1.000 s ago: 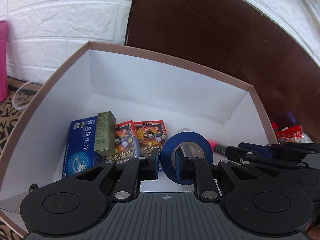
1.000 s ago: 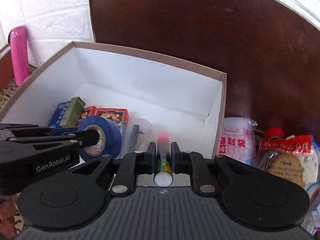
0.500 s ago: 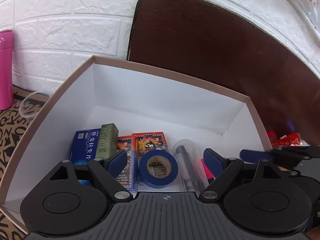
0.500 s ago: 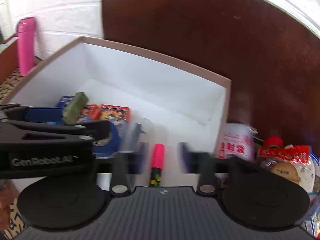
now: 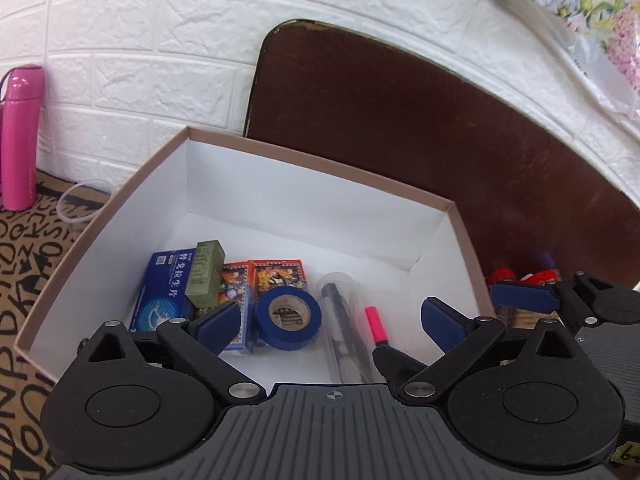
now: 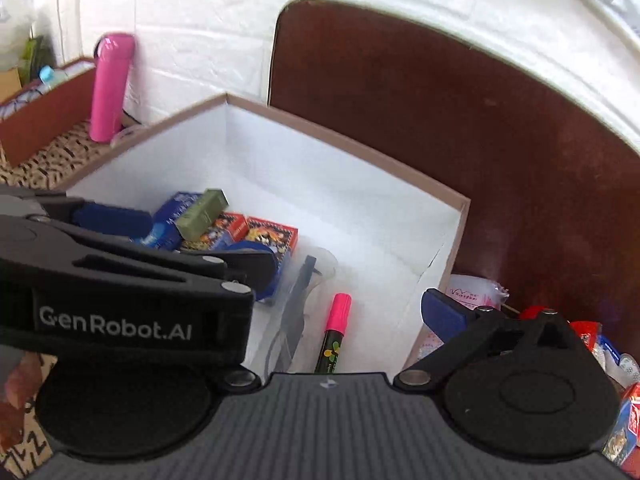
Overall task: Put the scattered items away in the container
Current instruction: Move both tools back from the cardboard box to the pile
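Observation:
A white box with a brown rim (image 5: 320,160) (image 6: 344,136) holds a blue tape roll (image 5: 289,317), a pink-capped marker (image 5: 375,327) (image 6: 335,330), a clear tube with a pen (image 5: 340,320), a blue carton (image 5: 166,290), an olive box (image 5: 206,272) and card packs (image 5: 276,274). My left gripper (image 5: 332,320) is open and empty above the box's near side. My right gripper (image 6: 340,312) is open and empty above the marker; its left finger is hidden behind the left gripper.
A pink bottle (image 5: 18,136) (image 6: 108,84) stands at the left by the white brick wall. A dark wooden board (image 5: 400,128) leans behind the box. Snack packets and a plastic bag (image 6: 476,296) lie right of the box. A brown tray (image 6: 44,116) is far left.
The left gripper opened and let the tape roll drop into the box. The right gripper opened and let the marker go into the box. Both grippers pulled back and up.

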Demonstrator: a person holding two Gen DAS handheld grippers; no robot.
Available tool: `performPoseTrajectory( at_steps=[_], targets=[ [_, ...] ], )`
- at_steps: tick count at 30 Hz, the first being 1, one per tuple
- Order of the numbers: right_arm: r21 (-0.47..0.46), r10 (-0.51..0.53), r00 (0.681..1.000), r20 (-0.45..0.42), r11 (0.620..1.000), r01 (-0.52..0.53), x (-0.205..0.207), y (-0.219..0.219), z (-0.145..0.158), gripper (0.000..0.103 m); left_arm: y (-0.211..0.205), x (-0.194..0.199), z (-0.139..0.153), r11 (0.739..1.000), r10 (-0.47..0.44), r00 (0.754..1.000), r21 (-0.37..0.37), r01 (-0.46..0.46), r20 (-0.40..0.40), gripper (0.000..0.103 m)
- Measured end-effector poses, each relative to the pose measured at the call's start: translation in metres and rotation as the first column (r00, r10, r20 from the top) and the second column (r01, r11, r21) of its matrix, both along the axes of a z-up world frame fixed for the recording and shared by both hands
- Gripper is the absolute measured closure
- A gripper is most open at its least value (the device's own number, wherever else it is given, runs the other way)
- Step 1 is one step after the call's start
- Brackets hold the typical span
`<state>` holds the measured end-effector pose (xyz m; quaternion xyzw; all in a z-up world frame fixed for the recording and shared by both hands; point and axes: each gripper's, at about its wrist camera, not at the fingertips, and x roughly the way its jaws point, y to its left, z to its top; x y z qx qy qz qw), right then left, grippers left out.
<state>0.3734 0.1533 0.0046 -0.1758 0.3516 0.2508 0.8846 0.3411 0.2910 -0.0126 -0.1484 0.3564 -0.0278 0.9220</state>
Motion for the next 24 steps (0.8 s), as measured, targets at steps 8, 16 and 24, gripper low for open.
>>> performPoseTrajectory(
  at_steps=[8, 16, 24],
  targets=[
    [0.004, 0.022, 0.999, 0.043, 1.000, -0.022, -0.031, -0.017, 0.011, 0.001, -0.019, -0.036, 0.016, 0.996, 0.009, 0.998, 0.083, -0.014, 0.058, 0.000],
    [0.064, 0.023, 0.997, 0.074, 0.998, -0.028, -0.066, -0.047, 0.013, 0.001, -0.048, -0.082, 0.029, 0.971, -0.002, 0.988, 0.236, -0.035, 0.154, 0.000],
    [0.178, 0.001, 0.997, 0.073, 0.984, -0.014, -0.108, -0.103, 0.009, 0.001, -0.091, -0.131, 0.025, 0.963, -0.070, 0.976, 0.268, 0.012, 0.208, 0.000]
  ],
)
